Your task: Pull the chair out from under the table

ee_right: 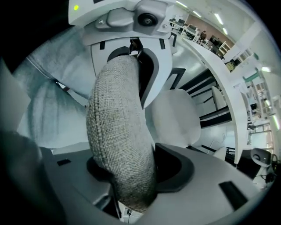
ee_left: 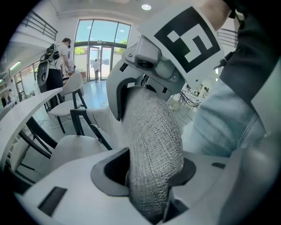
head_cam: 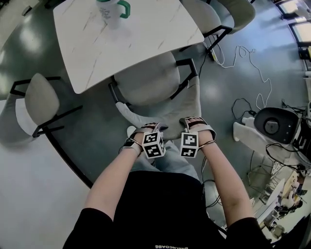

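2 grips, 1 chair (head_cam: 146, 85): left gripper (head_cam: 148, 128) and right gripper (head_cam: 193, 122) pinch its backrest (head_cam: 171, 115), seat under the table (head_cam: 146, 34).
Only the head view shows the cup (head_cam: 112, 10) and floor cable (head_cam: 243, 51).

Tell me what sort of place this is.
Probably an open-plan office or lab lounge. It has a marble-look table with an upholstered chair partly under it, glass entrance doors, and rows of workstations in the background.
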### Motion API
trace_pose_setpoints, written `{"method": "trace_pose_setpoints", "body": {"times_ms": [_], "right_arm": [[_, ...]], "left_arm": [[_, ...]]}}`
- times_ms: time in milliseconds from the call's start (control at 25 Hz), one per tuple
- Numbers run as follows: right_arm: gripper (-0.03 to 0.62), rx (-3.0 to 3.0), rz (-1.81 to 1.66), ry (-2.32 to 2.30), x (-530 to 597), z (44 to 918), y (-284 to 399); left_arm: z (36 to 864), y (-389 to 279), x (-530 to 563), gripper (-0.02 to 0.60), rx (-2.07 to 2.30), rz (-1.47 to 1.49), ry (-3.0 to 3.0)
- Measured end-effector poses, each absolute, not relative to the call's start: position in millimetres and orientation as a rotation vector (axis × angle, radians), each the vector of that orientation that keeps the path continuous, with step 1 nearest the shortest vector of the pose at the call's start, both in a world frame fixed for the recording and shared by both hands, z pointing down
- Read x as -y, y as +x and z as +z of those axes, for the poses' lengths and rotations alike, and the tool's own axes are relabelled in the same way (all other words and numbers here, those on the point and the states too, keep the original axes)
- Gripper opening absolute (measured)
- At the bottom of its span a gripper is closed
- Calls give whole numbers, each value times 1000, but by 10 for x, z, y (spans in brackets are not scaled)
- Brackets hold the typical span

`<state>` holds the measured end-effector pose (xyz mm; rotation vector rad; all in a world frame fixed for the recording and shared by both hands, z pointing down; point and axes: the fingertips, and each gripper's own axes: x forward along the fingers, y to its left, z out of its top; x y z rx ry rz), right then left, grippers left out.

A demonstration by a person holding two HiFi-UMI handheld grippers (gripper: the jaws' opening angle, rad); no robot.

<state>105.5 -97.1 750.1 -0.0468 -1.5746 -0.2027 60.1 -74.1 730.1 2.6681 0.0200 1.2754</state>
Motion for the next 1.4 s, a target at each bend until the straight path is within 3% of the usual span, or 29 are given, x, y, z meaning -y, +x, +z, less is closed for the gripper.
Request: {"method": "trace_pose_setpoints", "body": {"times_ms": [400,1400], "right_arm": [[183,1549,-167,-70,866,7483,1048],[183,1561,-235,-122,-416,7472,1792]], "left_arm": [[7306,578,677,155,-17,1312,2697],[7301,1335,-665,155,24,1312,2633]]}}
